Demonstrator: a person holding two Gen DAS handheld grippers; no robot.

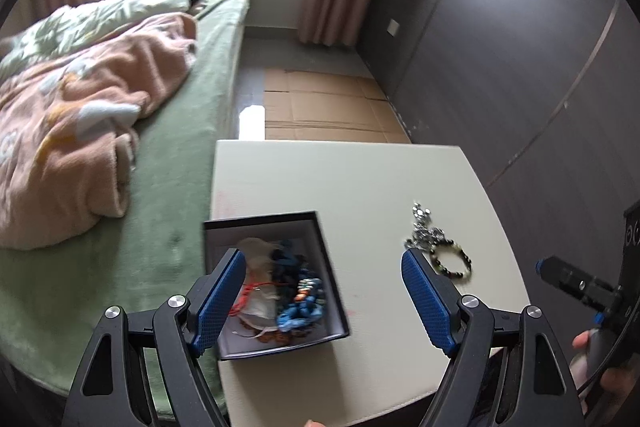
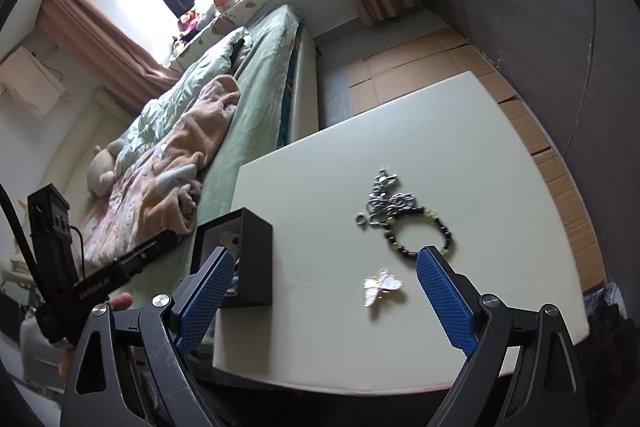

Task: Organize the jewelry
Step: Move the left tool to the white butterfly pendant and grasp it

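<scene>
An open black box (image 1: 320,255) holding several bead pieces stands on the white table (image 1: 360,179) near its left edge; it also shows in the right wrist view (image 2: 256,259). A silver chain (image 2: 386,201), a dark-and-green bead bracelet (image 2: 448,237) and a white butterfly brooch (image 2: 382,287) lie on the table to the right. The chain (image 1: 424,231) and bracelet (image 1: 452,261) also show in the left wrist view. My left gripper (image 1: 324,291) is open above the box. My right gripper (image 2: 324,291) is open above the brooch.
A bed (image 1: 192,155) with a pink blanket (image 1: 80,131) runs along the table's left side. Flattened cardboard (image 1: 324,107) covers the floor beyond the table. A dark wardrobe wall (image 1: 520,67) stands on the right.
</scene>
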